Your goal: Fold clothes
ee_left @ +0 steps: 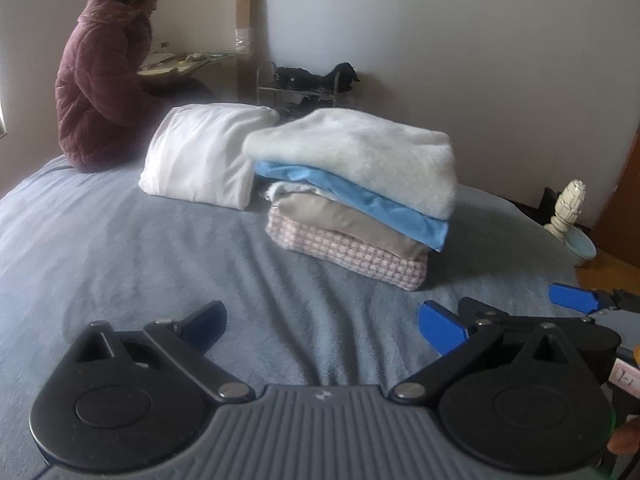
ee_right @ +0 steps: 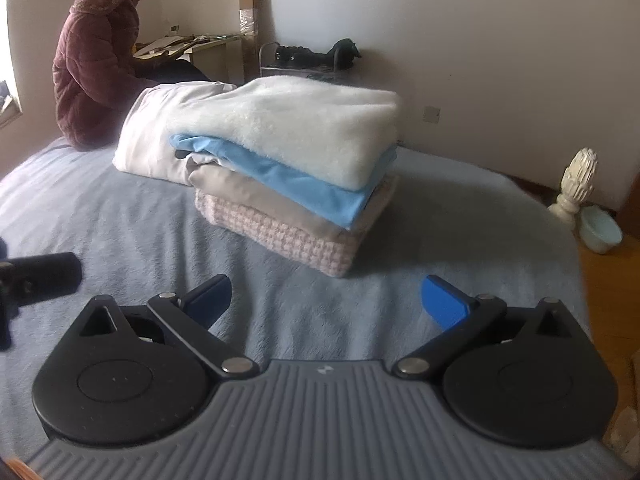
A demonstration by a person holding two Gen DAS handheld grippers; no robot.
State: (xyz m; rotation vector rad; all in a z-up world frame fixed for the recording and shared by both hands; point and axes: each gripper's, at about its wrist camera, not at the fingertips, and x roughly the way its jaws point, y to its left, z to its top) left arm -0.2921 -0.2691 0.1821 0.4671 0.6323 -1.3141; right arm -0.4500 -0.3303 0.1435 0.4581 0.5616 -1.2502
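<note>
Clothes stack sits on the grey-blue bed cover, past mid-bed toward the far side, four folded layers. Bottom to top: pink-white checked knit, beige piece, blue piece, white fleece on top. Edges not flush: blue and fleece overhang the base toward the near right corner. The stack's long axis runs diagonally, from far left to near right in both views.

Folded white bundle lies just beside the stack on its left, touching or nearly so; can't tell which. Person in a maroon padded coat sits on the far left edge of the bed, facing away.

Open room: bare cover between both grippers and the stack, wide clear strip to the left front. Right bed edge is close to the stack's right side; past it are wood floor, a white finial ornament and a pale bowl. Wall and a low rack with dark items behind the bed.

Left gripper: jaws spread wide, nothing between them, above the cover. Right gripper: jaws spread fully, empty, above the cover short of the stack's near corner. No contact with the stack from either one.
</note>
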